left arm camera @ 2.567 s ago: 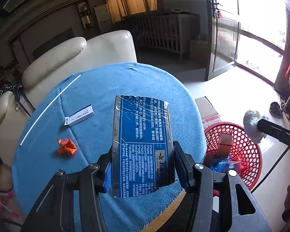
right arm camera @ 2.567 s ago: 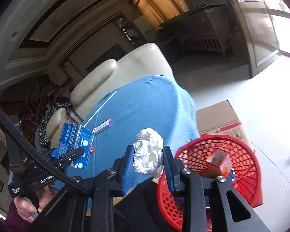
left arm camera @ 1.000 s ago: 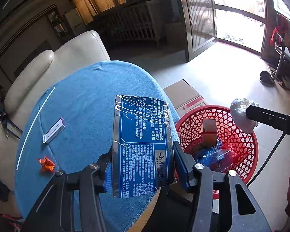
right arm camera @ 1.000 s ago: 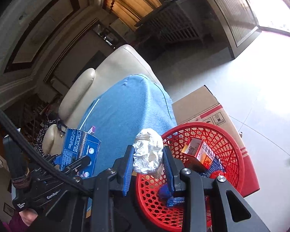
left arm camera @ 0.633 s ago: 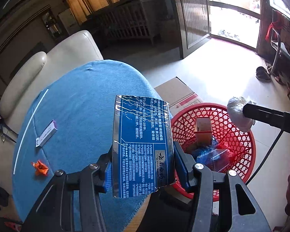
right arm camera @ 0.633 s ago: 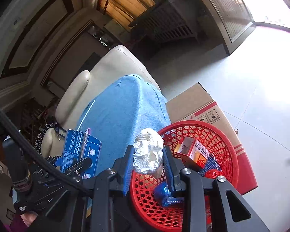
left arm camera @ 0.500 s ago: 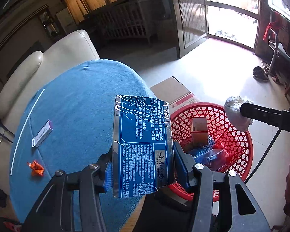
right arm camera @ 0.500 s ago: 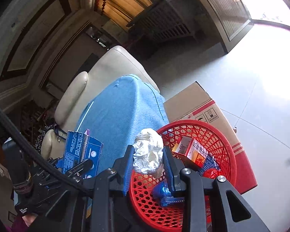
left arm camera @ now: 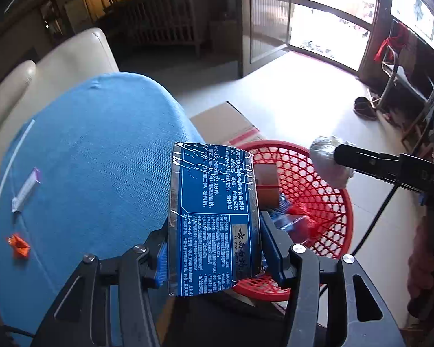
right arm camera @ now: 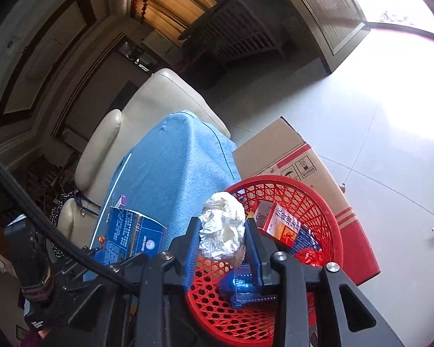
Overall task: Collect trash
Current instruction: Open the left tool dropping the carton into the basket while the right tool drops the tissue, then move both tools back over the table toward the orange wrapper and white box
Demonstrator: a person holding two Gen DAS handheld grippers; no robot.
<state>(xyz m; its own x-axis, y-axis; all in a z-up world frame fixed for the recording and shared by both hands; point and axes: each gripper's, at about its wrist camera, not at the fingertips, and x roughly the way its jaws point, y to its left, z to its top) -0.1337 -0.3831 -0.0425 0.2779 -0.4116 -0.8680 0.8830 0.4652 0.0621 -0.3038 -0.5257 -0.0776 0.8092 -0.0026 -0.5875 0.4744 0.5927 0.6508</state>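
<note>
left wrist view: left gripper [left arm camera: 214,256] clamps blue box [left arm camera: 212,217] of chinese print; right gripper [right arm camera: 221,248] loosening around foil ball [right arm camera: 221,235].

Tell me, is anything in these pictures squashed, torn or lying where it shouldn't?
Yes. The flattened blue cardboard box in the left gripper is squashed and has a ragged top edge. A small orange wrapper scrap and a thin white strip lie on the blue tablecloth, not in the red plastic basket.

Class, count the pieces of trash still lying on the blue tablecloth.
3: a white strip along the far left edge, a small white-and-purple packet beside it, and an orange wrapper nearer. The gripper may hide more.
</note>
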